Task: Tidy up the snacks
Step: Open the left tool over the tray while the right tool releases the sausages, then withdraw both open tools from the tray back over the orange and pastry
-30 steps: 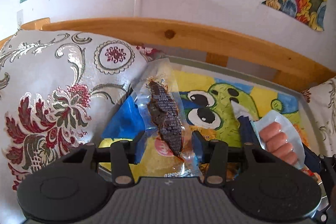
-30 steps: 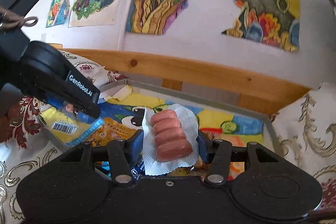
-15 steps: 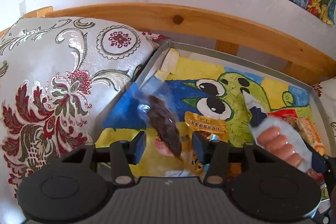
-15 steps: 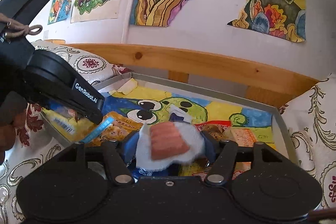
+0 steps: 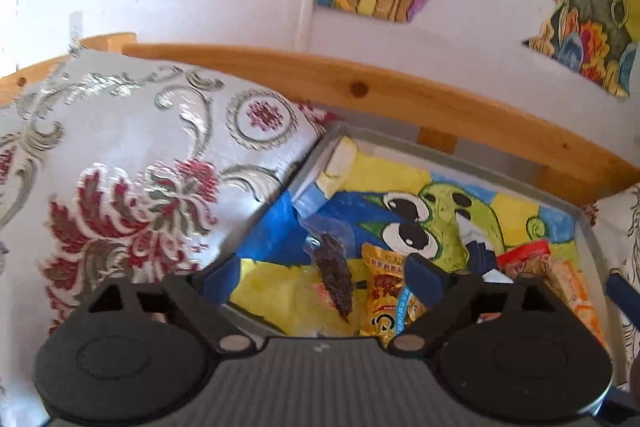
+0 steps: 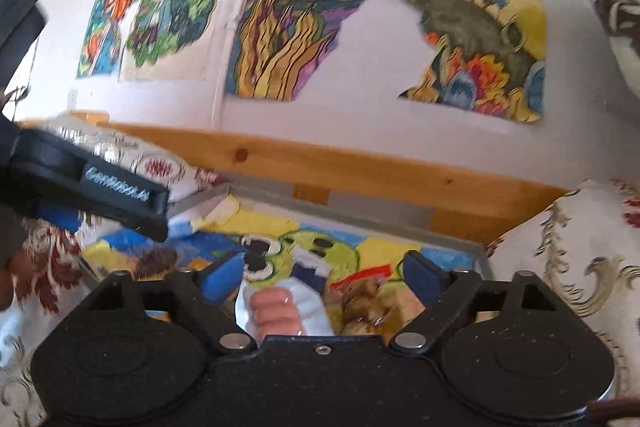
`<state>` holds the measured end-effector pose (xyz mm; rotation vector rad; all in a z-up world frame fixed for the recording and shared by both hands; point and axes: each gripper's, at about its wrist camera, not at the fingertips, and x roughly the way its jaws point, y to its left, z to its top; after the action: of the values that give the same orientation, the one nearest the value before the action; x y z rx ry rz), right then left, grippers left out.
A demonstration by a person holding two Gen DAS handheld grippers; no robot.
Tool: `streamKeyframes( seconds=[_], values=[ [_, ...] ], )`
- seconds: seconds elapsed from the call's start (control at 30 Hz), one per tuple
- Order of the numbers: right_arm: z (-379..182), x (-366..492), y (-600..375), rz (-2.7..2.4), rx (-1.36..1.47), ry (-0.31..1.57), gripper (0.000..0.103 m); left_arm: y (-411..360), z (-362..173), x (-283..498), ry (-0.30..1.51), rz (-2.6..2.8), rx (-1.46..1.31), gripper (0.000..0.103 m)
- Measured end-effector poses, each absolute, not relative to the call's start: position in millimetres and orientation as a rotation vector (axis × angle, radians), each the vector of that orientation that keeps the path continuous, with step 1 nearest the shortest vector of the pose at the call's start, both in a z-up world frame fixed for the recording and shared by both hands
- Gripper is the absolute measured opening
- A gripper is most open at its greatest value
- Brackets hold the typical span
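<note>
A clear packet of dark jerky lies on the left of the grey tray, which is lined with a cartoon drawing. My left gripper hangs open just above it, touching nothing. An orange snack packet lies beside the jerky, and a red one further right. In the right wrist view a white packet of pink sausages rests in the tray under my open right gripper. A brown snack packet lies next to it. The left gripper's body shows at the left.
Patterned cushions flank the tray: one on the left, one on the right. A wooden rail runs behind the tray, below a white wall with colourful pictures. The far half of the tray holds only the drawing.
Both grippers have opened. The jerky packet dropped out of the left one and the sausage packet out of the right one. Both packets now lie in the tray.
</note>
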<state>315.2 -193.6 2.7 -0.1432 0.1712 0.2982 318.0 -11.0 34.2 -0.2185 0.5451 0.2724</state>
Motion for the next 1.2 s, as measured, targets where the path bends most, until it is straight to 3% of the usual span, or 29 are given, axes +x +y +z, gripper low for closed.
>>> streamKeyframes(
  seconds=[0.17, 0.6, 1.2],
  values=[
    [23.1, 291.3, -206.4, 0.264, -0.097, 0.128, 0.100, -12.1, 46.7, 287.6, 0.472, 0.285, -0.222, 0.102],
    [48.9, 214.5, -224.6, 0.225, -0.077, 0.038, 0.102, -12.9, 60.8, 201.4, 0.355, 0.285, -0.219, 0.102],
    [36.7, 118.5, -236.3, 0.226, -0.125, 0.050, 0.102, -17.7, 58.8, 117.0, 0.369, 0.231, -0.161, 0.102]
  ],
)
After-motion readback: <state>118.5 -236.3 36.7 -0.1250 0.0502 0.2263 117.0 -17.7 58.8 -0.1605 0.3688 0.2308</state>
